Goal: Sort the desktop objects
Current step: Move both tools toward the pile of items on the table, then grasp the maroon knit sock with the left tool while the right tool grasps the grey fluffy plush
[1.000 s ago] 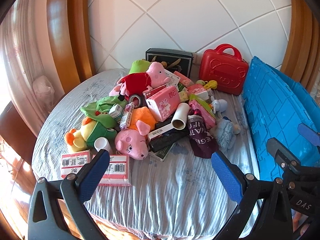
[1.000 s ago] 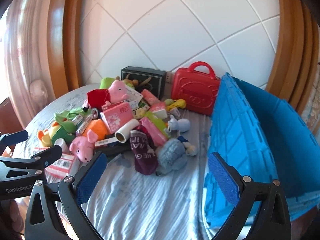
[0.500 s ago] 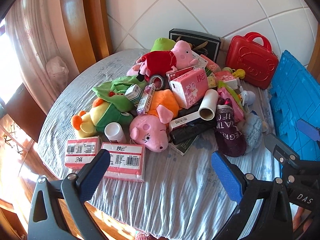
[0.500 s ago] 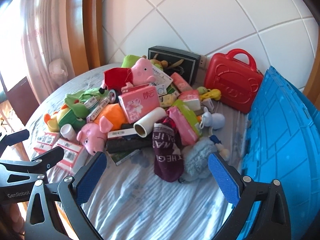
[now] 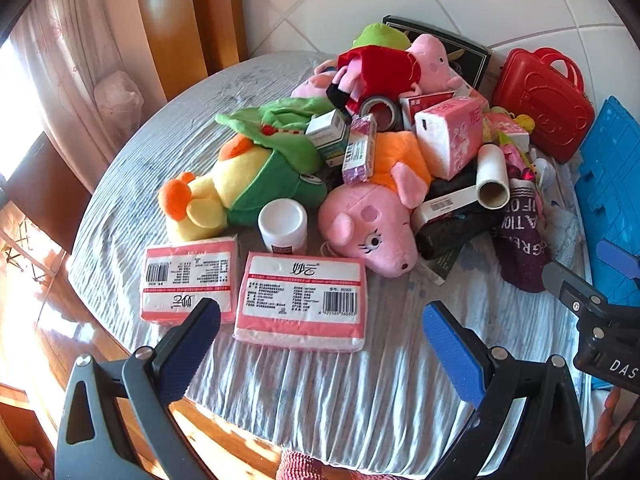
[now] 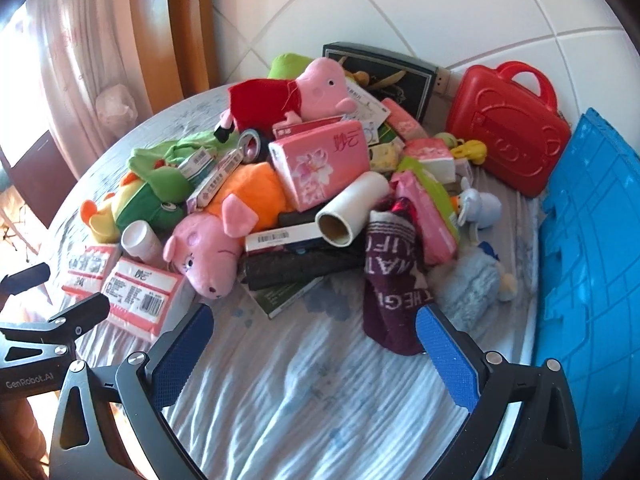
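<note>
From the left wrist, the left gripper (image 5: 320, 332) is hanging with its jaws spread wide and nothing between them, above the near edge of a round table under a wrinkled pale blue cloth (image 5: 360, 396). Just beyond its fingertips two flat pink tissue packs (image 5: 300, 300) are lying side by side, barcodes up, and a white jar (image 5: 283, 226) is standing right behind them. A pink pig plush (image 5: 370, 228) is resting nose-down beside the jar, touching a yellow and green duck plush (image 5: 232, 190). A paper roll (image 5: 493, 178) is leaning on the heap near a maroon sock (image 5: 520, 240), and a red case (image 5: 544, 98) is standing at the back by the wall. From the right wrist, the right gripper (image 6: 314, 344) is likewise sitting released and empty over bare cloth in front of the pile. The maroon sock (image 6: 394, 276) is lying just ahead of its right finger, with a blue fluffy toy (image 6: 474, 284) next to it. A blue crate (image 6: 592, 264) is filling the right side, close beside the red case (image 6: 506, 128). A pink tissue box (image 6: 320, 162) is perching on top of the heap, and the left gripper (image 6: 52, 300) is showing at the lower left.
</note>
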`<move>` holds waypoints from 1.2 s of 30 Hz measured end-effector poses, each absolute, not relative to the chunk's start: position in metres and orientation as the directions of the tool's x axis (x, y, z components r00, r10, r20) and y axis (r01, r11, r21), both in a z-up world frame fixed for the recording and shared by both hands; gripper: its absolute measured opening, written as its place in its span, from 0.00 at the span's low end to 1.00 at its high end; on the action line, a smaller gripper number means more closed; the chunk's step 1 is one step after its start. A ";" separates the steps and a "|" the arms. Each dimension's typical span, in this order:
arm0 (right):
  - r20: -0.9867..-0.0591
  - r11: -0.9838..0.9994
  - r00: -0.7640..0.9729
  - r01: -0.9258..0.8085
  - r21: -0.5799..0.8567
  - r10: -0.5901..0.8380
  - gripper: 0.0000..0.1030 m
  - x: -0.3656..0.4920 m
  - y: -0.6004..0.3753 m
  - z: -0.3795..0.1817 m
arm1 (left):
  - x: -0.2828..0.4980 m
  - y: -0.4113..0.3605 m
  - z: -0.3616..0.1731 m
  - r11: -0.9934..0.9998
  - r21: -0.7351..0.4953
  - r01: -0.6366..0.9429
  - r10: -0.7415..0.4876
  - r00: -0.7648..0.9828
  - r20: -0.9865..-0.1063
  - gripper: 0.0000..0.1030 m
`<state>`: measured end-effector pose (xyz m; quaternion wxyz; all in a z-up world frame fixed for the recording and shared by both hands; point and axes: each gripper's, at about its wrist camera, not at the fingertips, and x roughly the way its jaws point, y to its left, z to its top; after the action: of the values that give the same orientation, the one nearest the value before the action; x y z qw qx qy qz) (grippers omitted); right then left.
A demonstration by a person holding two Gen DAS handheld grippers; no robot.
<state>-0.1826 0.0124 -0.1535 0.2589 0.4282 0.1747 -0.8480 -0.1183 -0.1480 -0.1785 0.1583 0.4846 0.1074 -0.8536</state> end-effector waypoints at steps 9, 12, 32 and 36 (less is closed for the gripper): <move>-0.852 -0.792 -0.449 0.607 -0.070 -0.269 1.00 -0.186 -0.013 -0.182 | -0.116 -0.164 -0.200 -0.926 -0.034 0.377 -0.154 -0.456 -0.877 1.00; -0.857 -0.795 -0.448 0.601 -0.079 -0.253 1.00 -0.192 -0.010 -0.186 | -0.119 -0.166 -0.206 -0.928 -0.060 0.368 -0.125 -0.457 -0.881 1.00; -0.866 -0.931 -0.490 0.354 -0.087 -0.105 0.82 -0.276 0.126 -0.206 | -0.257 -0.025 -0.240 -0.998 -0.044 0.033 0.024 -0.465 -0.885 0.88; -0.865 -0.946 -0.495 0.314 -0.085 -0.087 0.82 -0.295 0.138 -0.212 | -0.282 -0.019 -0.249 -1.000 -0.012 0.008 0.007 -0.460 -0.888 0.85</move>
<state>-0.2952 0.1384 -0.2125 0.1168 0.4888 0.1161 -0.8567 -0.2821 -0.0195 -0.2489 0.0001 0.5197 0.0071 -0.8543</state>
